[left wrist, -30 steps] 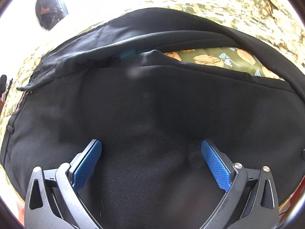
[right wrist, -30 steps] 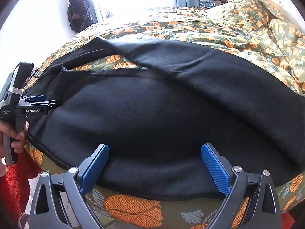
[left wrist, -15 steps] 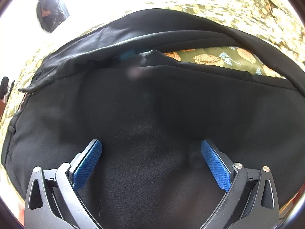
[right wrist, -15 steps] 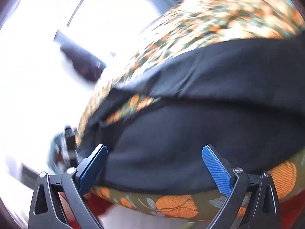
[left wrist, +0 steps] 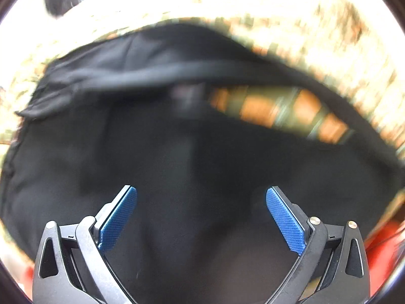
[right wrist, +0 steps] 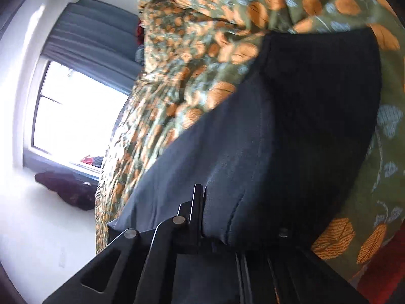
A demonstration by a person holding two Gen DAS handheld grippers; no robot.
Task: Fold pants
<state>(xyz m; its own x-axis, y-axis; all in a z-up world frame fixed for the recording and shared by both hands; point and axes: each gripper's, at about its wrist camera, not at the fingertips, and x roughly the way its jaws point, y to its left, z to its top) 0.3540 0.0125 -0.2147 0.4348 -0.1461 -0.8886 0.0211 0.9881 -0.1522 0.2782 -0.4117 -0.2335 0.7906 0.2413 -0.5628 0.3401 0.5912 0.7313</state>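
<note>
Black pants lie spread on a bed with an orange-and-green floral cover. In the left wrist view my left gripper is open, its blue pads hovering over the black cloth with nothing between them; the view is blurred. In the right wrist view the camera is rolled on its side. My right gripper is shut on a fold of the pants; the cloth drapes over and hides its far finger.
The floral bedcover bunches up beyond the pants. A bright window with grey curtains and a dark bundle on the white floor lie past the bed's edge. Red cloth shows at the lower right.
My right gripper has swung over, rolled sideways and closed on the pants; a second ago it was open above the near hem. The left gripper has shifted slightly, still open.
</note>
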